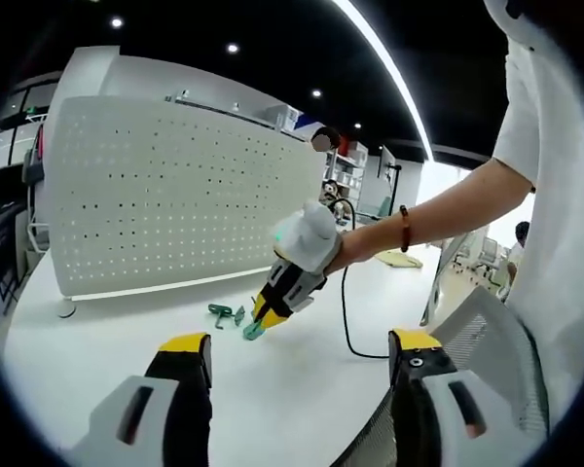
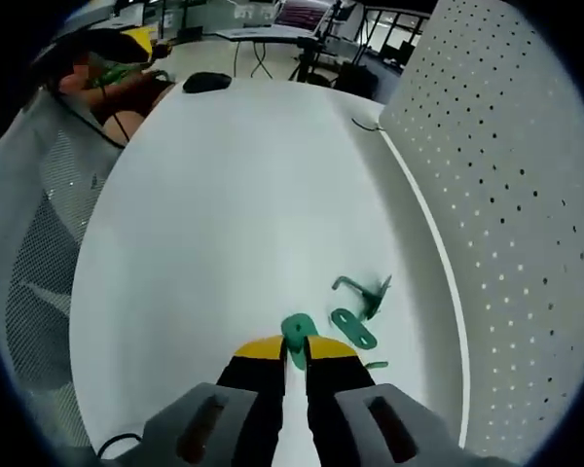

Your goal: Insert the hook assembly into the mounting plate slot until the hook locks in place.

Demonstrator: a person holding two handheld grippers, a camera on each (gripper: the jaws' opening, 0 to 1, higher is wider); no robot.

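The right gripper [image 2: 294, 368] pinches a green plate [image 2: 296, 336] just off the table [image 2: 224, 195], near the green hook [image 2: 362, 290] by the pegboard [image 2: 506, 195]. The thin grip may let it slip or twist. The left gripper [image 1: 302, 355] hangs open.

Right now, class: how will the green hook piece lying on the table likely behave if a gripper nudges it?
The green hook piece looks small and thin, so probably light, sliding easily on the smooth white table. Its bent shape suggests stiff plastic, unlikely to roll, though it may spin or tip.
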